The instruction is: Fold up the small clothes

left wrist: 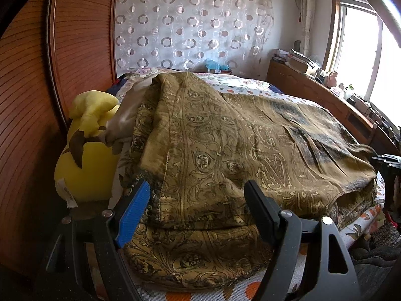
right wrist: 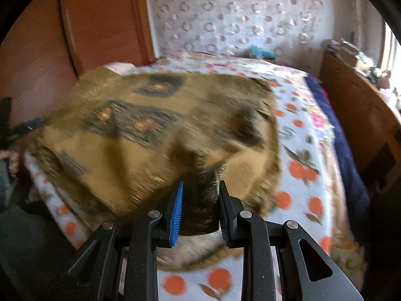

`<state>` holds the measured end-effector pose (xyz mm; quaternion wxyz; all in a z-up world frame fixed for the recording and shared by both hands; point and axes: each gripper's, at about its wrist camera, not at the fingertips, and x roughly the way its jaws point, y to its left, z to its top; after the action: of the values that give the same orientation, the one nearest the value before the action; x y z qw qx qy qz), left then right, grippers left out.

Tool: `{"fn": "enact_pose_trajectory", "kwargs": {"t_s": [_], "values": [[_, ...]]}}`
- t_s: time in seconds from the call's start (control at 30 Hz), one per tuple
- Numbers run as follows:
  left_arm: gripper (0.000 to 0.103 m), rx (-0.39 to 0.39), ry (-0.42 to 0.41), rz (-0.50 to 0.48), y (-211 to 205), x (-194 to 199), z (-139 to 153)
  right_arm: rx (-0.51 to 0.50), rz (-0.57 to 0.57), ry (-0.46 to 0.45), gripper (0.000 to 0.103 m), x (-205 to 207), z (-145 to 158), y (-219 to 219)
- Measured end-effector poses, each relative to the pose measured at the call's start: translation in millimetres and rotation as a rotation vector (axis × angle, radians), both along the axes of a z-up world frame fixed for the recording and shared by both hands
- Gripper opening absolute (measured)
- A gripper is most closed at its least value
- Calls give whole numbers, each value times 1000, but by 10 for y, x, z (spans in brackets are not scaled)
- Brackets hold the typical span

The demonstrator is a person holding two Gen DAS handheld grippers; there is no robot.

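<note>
An olive-brown paisley garment [left wrist: 225,150] lies folded in layers on the bed; in the right wrist view, the garment [right wrist: 150,125] is blurred. My left gripper [left wrist: 198,185] stands open at its near left corner. The blue pad [left wrist: 134,210] is beside the folded edge and the black finger [left wrist: 260,213] is over the cloth, neither pressing on it. My right gripper [right wrist: 200,185] is shut on a bunched fold at the garment's near right edge, and the cloth rises in a ridge from its jaws.
The bed has a white sheet with orange fruit print [right wrist: 300,170]. A yellow plush toy [left wrist: 87,150] sits against the wooden wardrobe [left wrist: 37,100] on the left. A wooden headboard shelf [left wrist: 313,80] with clutter runs along the right under a window.
</note>
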<state>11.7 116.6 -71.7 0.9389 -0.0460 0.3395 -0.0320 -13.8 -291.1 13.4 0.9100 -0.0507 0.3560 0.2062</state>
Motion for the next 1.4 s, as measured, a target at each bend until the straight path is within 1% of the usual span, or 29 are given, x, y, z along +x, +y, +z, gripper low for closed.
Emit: {"fn": "enact_pose_trajectory", "kwargs": {"t_s": [0.07, 0.17, 0.23, 0.43, 0.5, 0.6, 0.67, 0.8, 0.93, 0.97, 1.0, 1.03, 1.1, 1.17, 1.3, 1.4], "values": [[78, 0, 2, 2, -1, 1, -4, 41, 19, -14, 24, 11, 44, 19], [78, -3, 3, 1, -5, -12, -18, 21, -2, -32, 24, 33, 72, 4], [78, -2, 5, 0, -11, -7, -29, 26, -14, -32, 24, 33, 87, -52], [78, -2, 7, -7, -28, -7, -44, 32, -112, -58, 24, -90, 142, -373], [78, 1, 6, -10, -40, 1, -38, -3, -155, -57, 24, -137, 106, -440], [78, 2, 9, -13, -58, 14, -48, -60, -195, -23, 24, -121, -19, -453], [78, 8, 19, -17, -77, 33, -69, -66, -192, 5, 24, -69, -84, -400], [78, 52, 55, -10, -119, 88, -153, -99, -174, 44, 24, 63, -214, -222], [78, 62, 87, 3, -112, 139, -223, -167, -187, 31, 24, 95, -228, -89], [78, 62, 91, 6, -106, 146, -234, -174, -178, 30, 9, 89, -215, -65], [78, 65, 93, 11, -102, 152, -239, -187, -166, 29, 7, 57, -206, -44], [78, 69, 93, 14, -101, 155, -242, -208, -155, 19, 0, 32, -207, -55], [78, 77, 93, 17, -103, 156, -245, -201, -156, 16, 0, 3, -193, -168], [78, 86, 92, 20, -112, 155, -247, -196, -196, -8, 0, -64, -134, -285], [78, 77, 88, 24, -101, 153, -239, -146, -253, -14, 0, -138, -95, -492], [78, 78, 59, 37, -60, 95, -172, -137, -245, -26, 0, -181, -91, -476]]}}
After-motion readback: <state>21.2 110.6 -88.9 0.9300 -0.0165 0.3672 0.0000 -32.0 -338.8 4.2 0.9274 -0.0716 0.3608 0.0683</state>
